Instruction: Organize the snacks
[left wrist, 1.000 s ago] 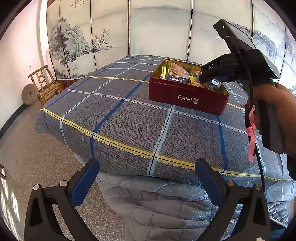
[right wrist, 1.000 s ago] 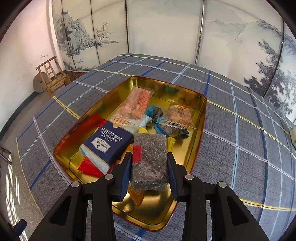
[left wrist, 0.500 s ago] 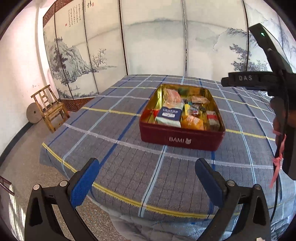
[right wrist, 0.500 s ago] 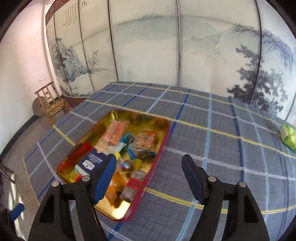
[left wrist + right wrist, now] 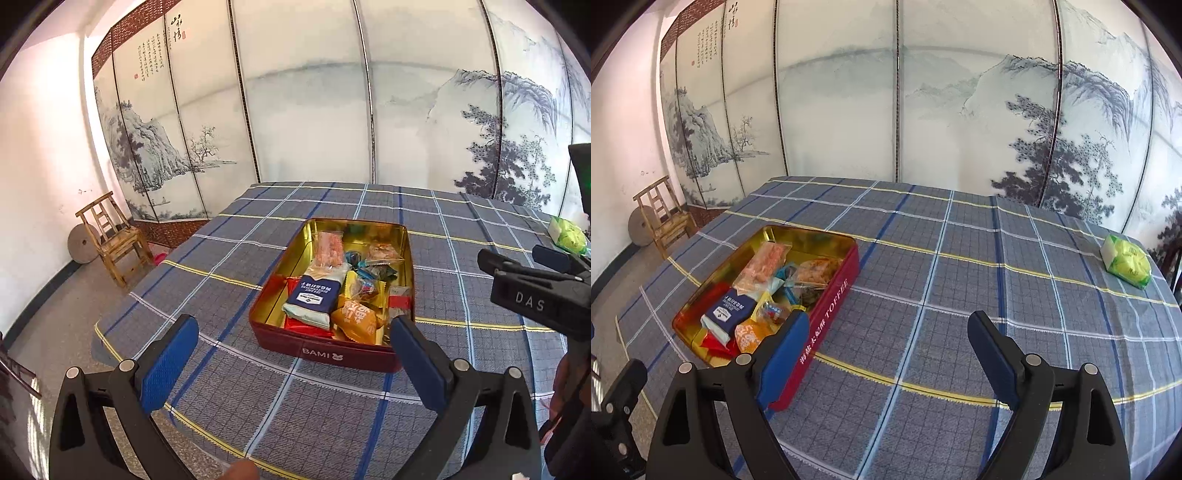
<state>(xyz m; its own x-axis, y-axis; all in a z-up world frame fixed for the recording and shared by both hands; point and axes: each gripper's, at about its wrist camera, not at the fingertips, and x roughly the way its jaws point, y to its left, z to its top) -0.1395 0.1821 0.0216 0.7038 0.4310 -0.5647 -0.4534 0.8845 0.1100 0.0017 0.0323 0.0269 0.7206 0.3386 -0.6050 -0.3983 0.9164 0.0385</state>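
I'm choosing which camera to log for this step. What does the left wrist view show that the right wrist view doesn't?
Only the left wrist view shows the tin's BAMI end and the right gripper from outside, marked DAS.

Only the right wrist view shows the tin's long side reading TOFFEE, and the green snack pack in full, lying apart on the checked cloth; in the left view it sits cut off at the edge.

Both show the red tin filled with snacks, the wooden chair, the painted screen, and their own gripper open and empty, including the left gripper.
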